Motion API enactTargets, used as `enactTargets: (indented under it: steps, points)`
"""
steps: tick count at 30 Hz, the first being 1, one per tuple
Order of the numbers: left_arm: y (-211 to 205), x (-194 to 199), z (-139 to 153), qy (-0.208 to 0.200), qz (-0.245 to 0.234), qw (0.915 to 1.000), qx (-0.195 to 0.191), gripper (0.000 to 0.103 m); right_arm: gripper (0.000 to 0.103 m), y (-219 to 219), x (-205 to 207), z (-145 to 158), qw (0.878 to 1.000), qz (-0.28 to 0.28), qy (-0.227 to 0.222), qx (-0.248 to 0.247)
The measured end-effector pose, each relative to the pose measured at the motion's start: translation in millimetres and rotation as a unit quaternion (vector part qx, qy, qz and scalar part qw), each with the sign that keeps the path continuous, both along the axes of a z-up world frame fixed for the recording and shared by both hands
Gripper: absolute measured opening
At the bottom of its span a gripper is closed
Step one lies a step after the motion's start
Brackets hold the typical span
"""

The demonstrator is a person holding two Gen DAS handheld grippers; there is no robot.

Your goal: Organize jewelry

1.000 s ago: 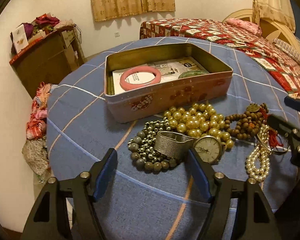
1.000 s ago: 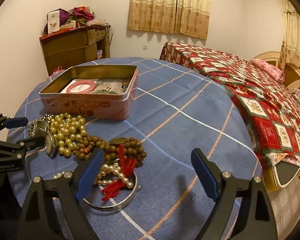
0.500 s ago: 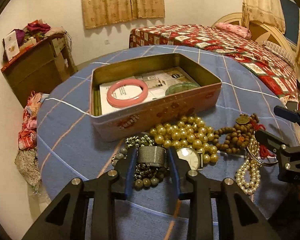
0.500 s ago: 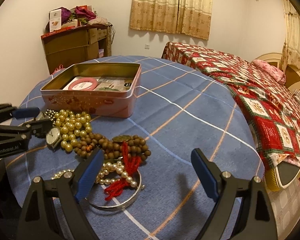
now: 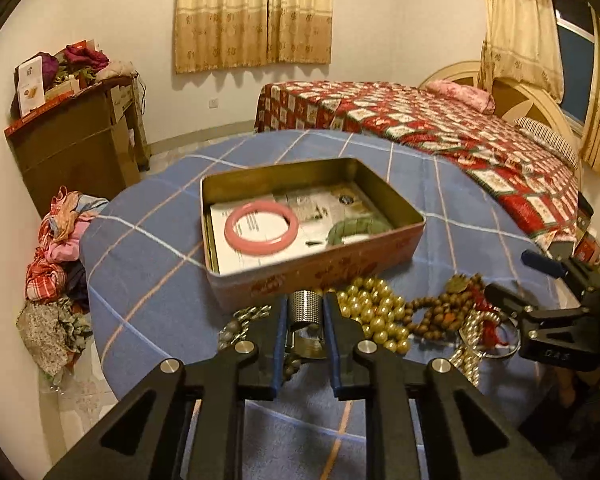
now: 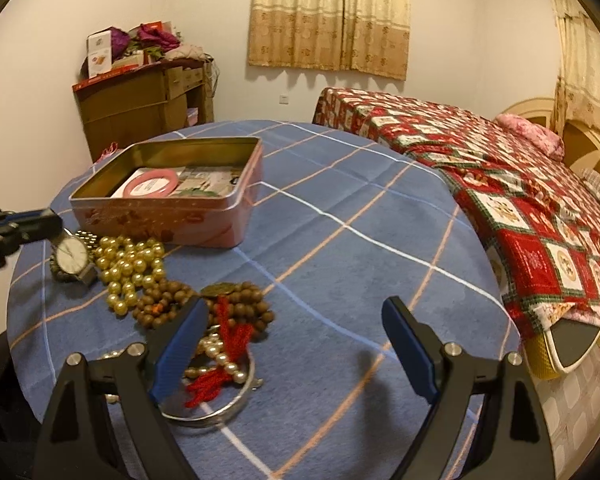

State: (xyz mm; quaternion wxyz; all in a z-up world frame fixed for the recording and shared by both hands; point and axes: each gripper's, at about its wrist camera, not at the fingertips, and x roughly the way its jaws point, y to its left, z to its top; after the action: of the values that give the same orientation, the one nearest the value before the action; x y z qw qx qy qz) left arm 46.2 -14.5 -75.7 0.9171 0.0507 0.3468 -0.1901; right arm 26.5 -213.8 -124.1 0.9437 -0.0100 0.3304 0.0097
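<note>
In the left wrist view my left gripper [image 5: 306, 300] has its jaws closing, with the silver mesh band of the watch [image 5: 307, 312] pinched between the blue pads. From the right wrist view the watch face [image 6: 73, 255] hangs tilted below that gripper [image 6: 54, 224], over the gold bead strand [image 6: 132, 268]. The open pink tin [image 5: 320, 276] behind holds a pink bangle [image 5: 261, 230] and a green bangle [image 5: 356, 230]. My right gripper [image 6: 295, 308] is open and holds nothing, above brown wooden beads [image 6: 240, 304], a red tassel [image 6: 228, 332], white pearls [image 6: 220, 356] and a silver bangle [image 6: 220, 412].
The round table wears a blue checked cloth [image 6: 340, 260]. A bed with a red patchwork quilt [image 5: 440, 128] stands behind and right. A brown cabinet [image 5: 76, 148] is at the left wall, with a pile of clothes [image 5: 56, 264] on the floor below.
The left gripper's jaws went from wide open to pinching the watch band, then rose, tipping the watch off the beads. The right gripper has stayed where it was.
</note>
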Motion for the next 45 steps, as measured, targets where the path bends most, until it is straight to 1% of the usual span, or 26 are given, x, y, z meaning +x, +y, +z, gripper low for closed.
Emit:
enactTargets:
  steps: [1,3,5,6,8,10,13,15,17,19,21,22,23,26,31,36,42,45]
  points:
    - [-0.1,0.4,0.9,-0.002,0.000,1.0000,0.002,0.017,0.090,-0.9,0.8,-0.2,1.000,-0.001,0.002,0.002]
    - [1.6,2.1,0.4,0.002,-0.001,1.0000,-0.003,0.017,0.086,-0.8,1.7,-1.0,1.000,0.002,0.005,0.005]
    - [3.8,2.1,-0.2,0.006,-0.002,0.9999,-0.010,0.017,0.076,2.1,3.6,-1.7,1.000,0.013,0.010,0.007]
    - [4.3,2.6,0.5,0.007,-0.002,0.9999,-0.013,0.017,0.074,3.5,4.2,-2.2,1.000,0.020,0.012,0.007]
    - [5.2,2.5,3.1,0.004,-0.002,0.9998,-0.018,0.017,0.064,6.7,6.4,-3.2,0.999,0.031,0.018,0.009]
    - [6.2,2.0,8.1,-0.002,-0.001,0.9998,-0.018,0.017,0.058,7.6,6.9,-3.6,0.999,0.040,0.026,0.016]
    - [8.5,0.8,14.1,-0.011,0.005,0.9998,-0.015,0.017,0.058,7.9,1.7,-1.7,0.998,0.051,0.033,0.022]
    - [8.6,1.2,13.5,-0.011,0.006,0.9998,-0.015,0.017,0.055,9.9,-1.7,-1.7,0.998,0.056,0.032,0.021]
    - [7.4,1.1,10.9,-0.005,0.004,0.9999,-0.016,0.017,0.045,13.6,-0.7,-5.2,0.997,0.063,0.038,0.021]
    - [6.4,0.5,8.5,-0.001,0.001,0.9999,-0.016,0.017,0.042,15.3,1.3,-9.1,0.996,0.067,0.045,0.026]
    - [4.7,0.6,6.9,0.002,-0.001,0.9998,-0.017,0.017,0.034,14.7,2.9,-10.1,0.996,0.068,0.049,0.032]
    - [4.0,0.4,6.2,0.003,-0.002,0.9998,-0.017,0.017,0.022,14.7,3.5,-10.5,0.996,0.070,0.051,0.035]
    - [3.3,0.1,5.5,0.003,-0.003,0.9998,-0.017,0.017,0.014,15.2,4.7,-11.1,0.995,0.075,0.055,0.039]
    - [2.9,-0.7,4.9,0.004,-0.004,0.9998,-0.017,0.017,0.005,14.4,1.9,-9.9,0.995,0.076,0.049,0.042]
    - [5.2,-2.0,12.4,-0.003,-0.003,0.9998,-0.022,0.017,0.004,18.8,-7.0,7.1,0.995,0.090,0.024,0.030]
    - [10.8,-0.9,22.3,-0.010,0.001,0.9995,-0.030,0.017,0.003,14.8,-10.6,29.0,0.996,0.086,-0.004,0.030]
    - [13.9,3.4,37.0,-0.025,0.001,0.9993,-0.029,0.017,0.003,8.2,-5.4,45.5,0.995,0.085,-0.021,0.041]
    - [14.4,8.8,45.2,-0.035,0.002,0.9991,-0.025,0.017,0.003,8.4,0.1,52.3,0.995,0.085,-0.028,0.038]
